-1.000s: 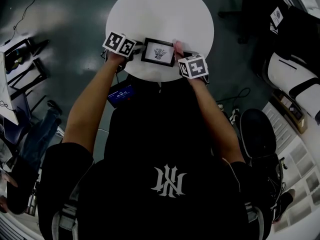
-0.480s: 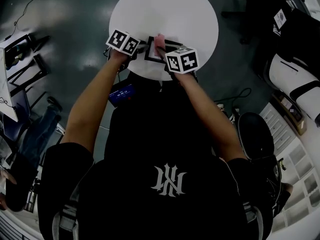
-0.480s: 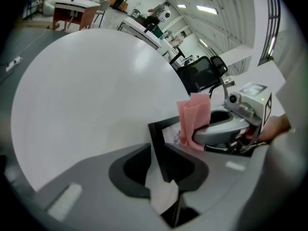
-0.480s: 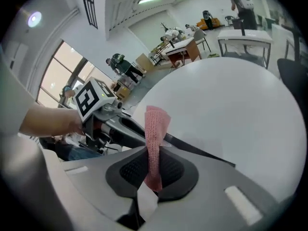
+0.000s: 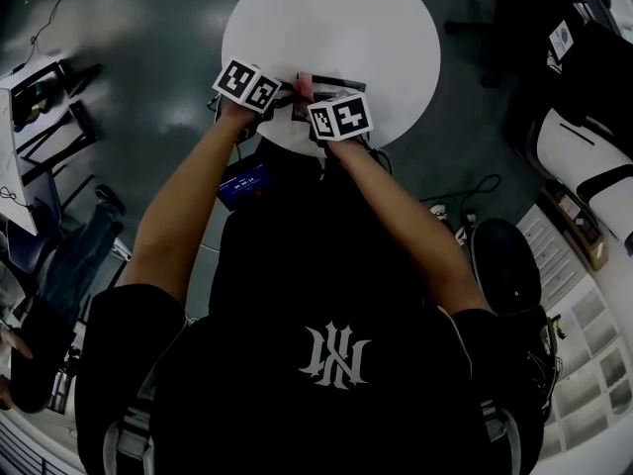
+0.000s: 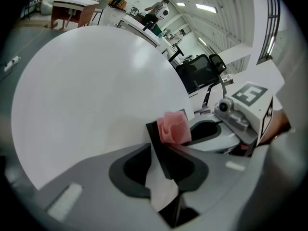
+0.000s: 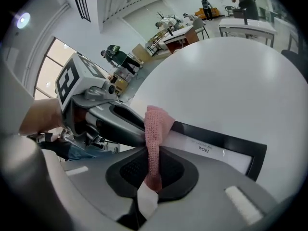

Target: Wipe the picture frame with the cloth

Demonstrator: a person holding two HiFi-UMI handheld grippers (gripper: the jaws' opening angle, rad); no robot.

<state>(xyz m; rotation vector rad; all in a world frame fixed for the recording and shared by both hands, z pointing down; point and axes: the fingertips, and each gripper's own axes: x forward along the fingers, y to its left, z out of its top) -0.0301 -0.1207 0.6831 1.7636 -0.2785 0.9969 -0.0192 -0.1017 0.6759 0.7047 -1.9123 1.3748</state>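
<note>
A black picture frame (image 7: 226,143) with a white print lies on the round white table (image 5: 336,18). My left gripper (image 6: 161,163) is shut on the frame's (image 6: 159,148) left edge. In the head view that gripper (image 5: 277,94) sits at the frame's (image 5: 331,83) left end, and the frame is mostly hidden. My right gripper (image 7: 151,170) is shut on a pink cloth (image 7: 155,129), which rests on the frame's near-left part. The cloth (image 6: 174,128) shows just beyond the left jaws, with the right gripper (image 6: 231,124) behind it. In the head view the right gripper (image 5: 309,100) is close beside the left one.
The frame lies near the table's front edge (image 5: 287,144). A dark floor surrounds the table, with a blue device (image 5: 242,183) below the edge. Chairs and bags (image 5: 584,156) stand to the right, a stand (image 5: 40,117) to the left.
My right gripper has slid left over the frame with the pink cloth, from the frame's right end to its left part. The left gripper has hardly moved.
</note>
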